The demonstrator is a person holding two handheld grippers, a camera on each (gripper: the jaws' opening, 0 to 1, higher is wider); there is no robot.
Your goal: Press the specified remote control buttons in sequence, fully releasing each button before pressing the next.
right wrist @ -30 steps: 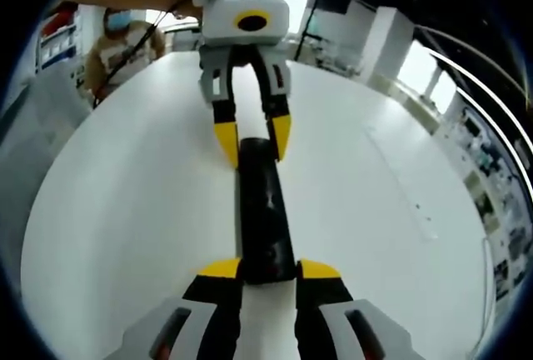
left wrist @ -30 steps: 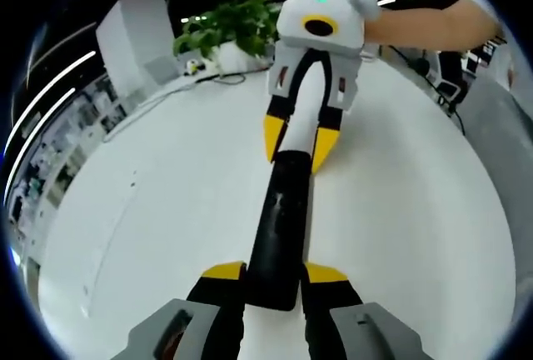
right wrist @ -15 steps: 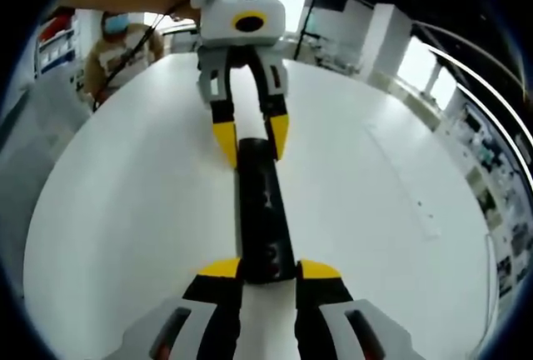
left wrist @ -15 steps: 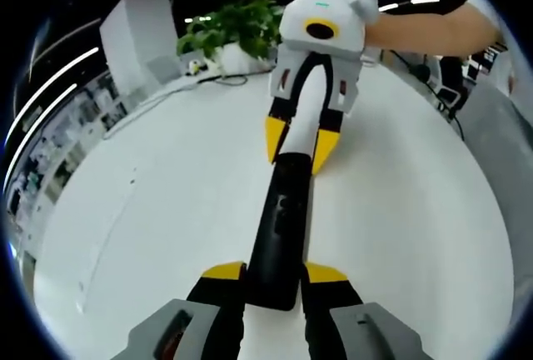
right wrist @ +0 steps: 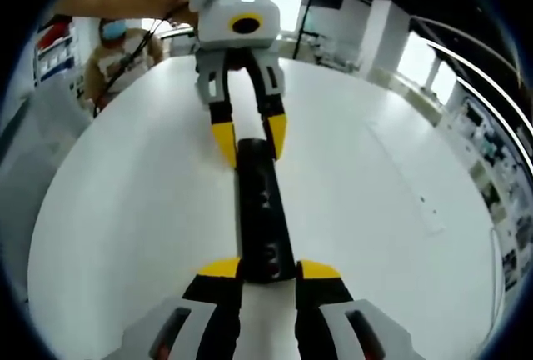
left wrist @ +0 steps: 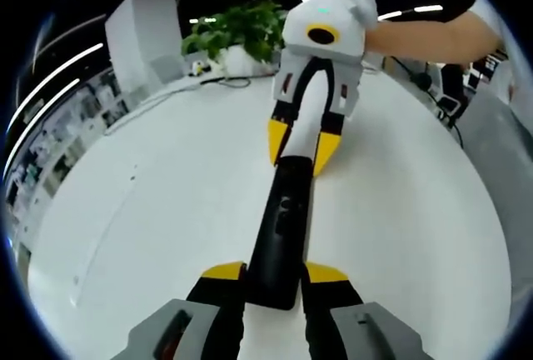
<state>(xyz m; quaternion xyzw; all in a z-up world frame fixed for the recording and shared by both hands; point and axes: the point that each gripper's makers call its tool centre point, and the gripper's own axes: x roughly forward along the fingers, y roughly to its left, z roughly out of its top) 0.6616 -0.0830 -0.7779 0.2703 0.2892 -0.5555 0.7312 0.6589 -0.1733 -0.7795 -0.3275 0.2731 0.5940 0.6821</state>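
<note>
A long black remote control [left wrist: 283, 227] hangs just above the white table [left wrist: 141, 210], held at both ends. My left gripper [left wrist: 275, 275] is shut on its near end, a yellow-tipped finger pressed against each side. My right gripper [left wrist: 301, 153] reaches in from the top of the left gripper view and clamps the far end. In the right gripper view the same remote [right wrist: 260, 210] runs up from my right gripper [right wrist: 268, 272] to the left gripper [right wrist: 250, 142]. Small buttons show on the remote's top face. A person's bare forearm [left wrist: 425, 31] holds the right gripper.
A potted green plant [left wrist: 229, 28] and a white cabinet [left wrist: 141, 39] stand beyond the table's far edge, with cables [left wrist: 216, 81] lying near them. A seated person [right wrist: 112, 52] is past the table in the right gripper view. A thin pale strip [right wrist: 408, 185] lies on the tabletop.
Both views have drifted slightly with the hands. The remote stays clamped between the two grippers, and neither grip has altered.
</note>
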